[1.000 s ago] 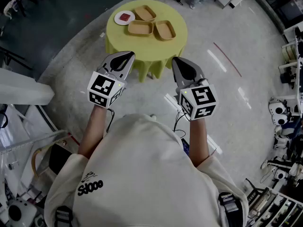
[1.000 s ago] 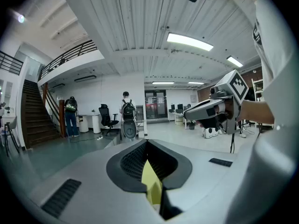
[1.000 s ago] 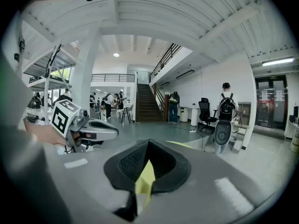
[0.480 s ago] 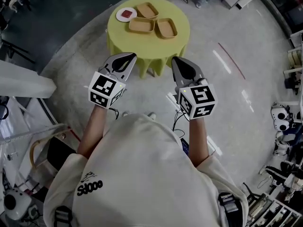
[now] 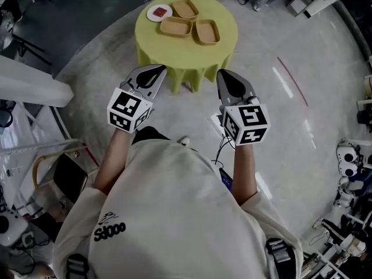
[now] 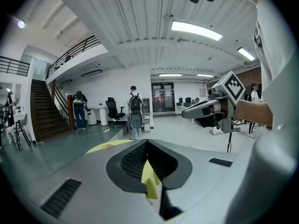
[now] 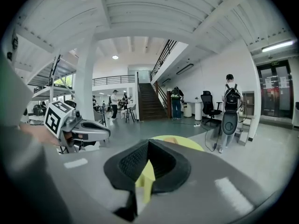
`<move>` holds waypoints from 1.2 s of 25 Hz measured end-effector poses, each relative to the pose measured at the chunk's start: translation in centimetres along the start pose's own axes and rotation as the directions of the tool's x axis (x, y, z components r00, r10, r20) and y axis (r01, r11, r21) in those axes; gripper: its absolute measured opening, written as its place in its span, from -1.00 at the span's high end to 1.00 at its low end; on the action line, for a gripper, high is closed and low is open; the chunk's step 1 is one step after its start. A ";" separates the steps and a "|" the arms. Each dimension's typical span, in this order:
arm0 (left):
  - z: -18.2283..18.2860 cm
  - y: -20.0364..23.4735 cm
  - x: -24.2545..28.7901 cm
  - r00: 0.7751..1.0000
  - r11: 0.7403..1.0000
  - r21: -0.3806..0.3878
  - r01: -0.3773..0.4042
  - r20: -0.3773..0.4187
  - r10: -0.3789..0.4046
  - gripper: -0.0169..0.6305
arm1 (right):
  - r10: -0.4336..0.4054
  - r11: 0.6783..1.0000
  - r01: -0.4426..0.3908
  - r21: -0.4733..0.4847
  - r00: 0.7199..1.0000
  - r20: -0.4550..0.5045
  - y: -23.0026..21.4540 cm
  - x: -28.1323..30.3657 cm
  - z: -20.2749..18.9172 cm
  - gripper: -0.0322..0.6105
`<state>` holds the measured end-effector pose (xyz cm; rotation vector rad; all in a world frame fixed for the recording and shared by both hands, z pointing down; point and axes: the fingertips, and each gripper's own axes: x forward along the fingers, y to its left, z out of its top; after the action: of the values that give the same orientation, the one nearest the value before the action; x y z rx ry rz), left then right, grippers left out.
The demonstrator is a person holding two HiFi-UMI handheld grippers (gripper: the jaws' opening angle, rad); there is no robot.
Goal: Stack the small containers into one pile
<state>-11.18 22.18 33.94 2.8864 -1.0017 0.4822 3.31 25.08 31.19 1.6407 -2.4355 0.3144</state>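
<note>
Light: bright, even, off ceiling strip lights (image 6: 203, 30) | Glare: white streaks on the floor (image 5: 283, 80) | Shadows: faint, soft | Edges: both gripper views bow hard, corners black | Focus: left gripper (image 6: 146, 141) body soft up close

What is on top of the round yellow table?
Three tan containers, side by side, unstacked, and a white plate holding something red. The draped cloth hides the space underneath.

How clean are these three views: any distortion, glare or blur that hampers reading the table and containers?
Head view: evenly lit, bent at the edges, pale light streaks glaring on the floor, yet the table and tan containers read clearly. Left gripper view: strong fisheye with black corners, one bright ceiling lamp. Right gripper view: same fisheye; the table is only a sliver past the jaws.
</note>
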 end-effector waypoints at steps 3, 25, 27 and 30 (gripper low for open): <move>0.1 -0.3 0.3 1.000 1.000 -0.006 -0.027 -0.002 0.027 0.93 | 0.025 1.000 -0.025 0.019 1.000 -0.003 -0.8 -0.1 -0.6 0.87; 1.1 10.9 8.0 0.999 0.999 -0.029 0.031 0.026 -0.030 0.93 | -0.063 0.997 0.064 0.032 0.998 -0.030 -4.8 10.3 1.6 0.87; 1.8 12.7 9.2 0.998 0.999 -0.015 0.045 0.035 -0.045 0.93 | -0.077 0.996 0.078 0.036 0.997 -0.028 -5.4 12.0 2.6 0.87; 2.5 15.4 10.9 0.997 0.998 -0.005 0.065 0.040 -0.064 0.93 | -0.100 0.994 0.101 0.035 0.994 -0.036 -6.0 14.6 3.5 0.87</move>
<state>-11.83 3.17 34.03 2.9239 -0.9099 0.4181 3.31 8.95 32.23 1.7511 -2.3261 0.3711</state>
